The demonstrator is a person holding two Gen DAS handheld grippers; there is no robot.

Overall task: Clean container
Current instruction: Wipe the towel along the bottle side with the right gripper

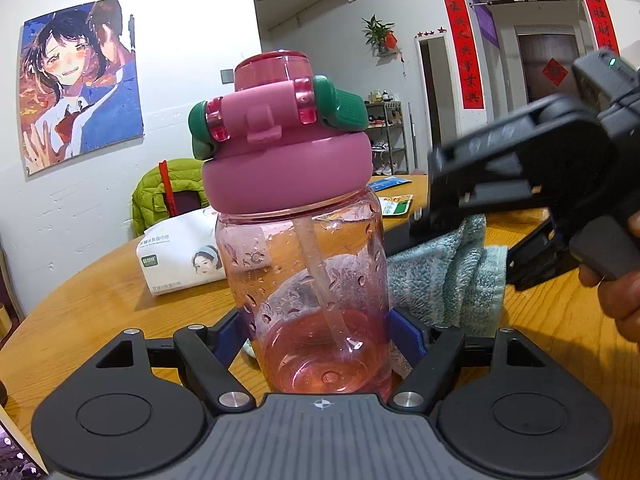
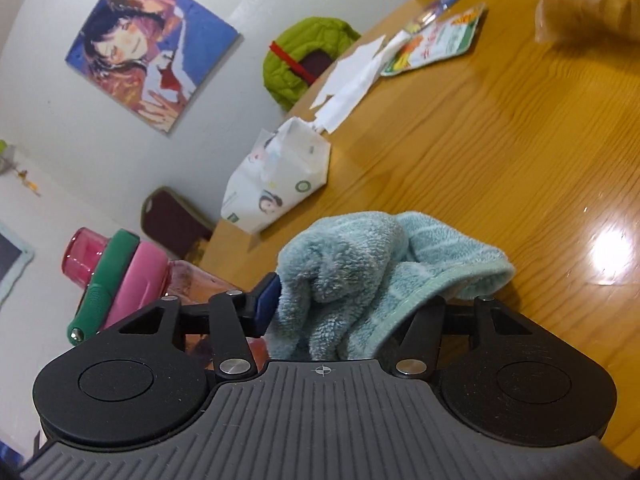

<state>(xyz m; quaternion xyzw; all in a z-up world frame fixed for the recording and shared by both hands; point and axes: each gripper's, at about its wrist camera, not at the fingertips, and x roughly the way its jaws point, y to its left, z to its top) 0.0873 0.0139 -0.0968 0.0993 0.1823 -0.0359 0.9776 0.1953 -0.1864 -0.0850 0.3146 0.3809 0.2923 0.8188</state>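
from our left wrist we see the left gripper (image 1: 320, 344) clamped on the pink bottle (image 1: 316, 280), upright on the table (image 1: 100, 300). from the right wrist, our right gripper (image 2: 348, 304) has the blue towel (image 2: 360, 272) bunched between its fingers; we cannot tell whether they press it.

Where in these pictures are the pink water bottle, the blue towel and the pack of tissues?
pink water bottle (image 1: 316, 280): left wrist view, on its clear wet body below the lid.
blue towel (image 2: 360, 280): right wrist view, on its fluffy bunched middle.
pack of tissues (image 2: 276, 184): right wrist view, on the white wrapper's side.
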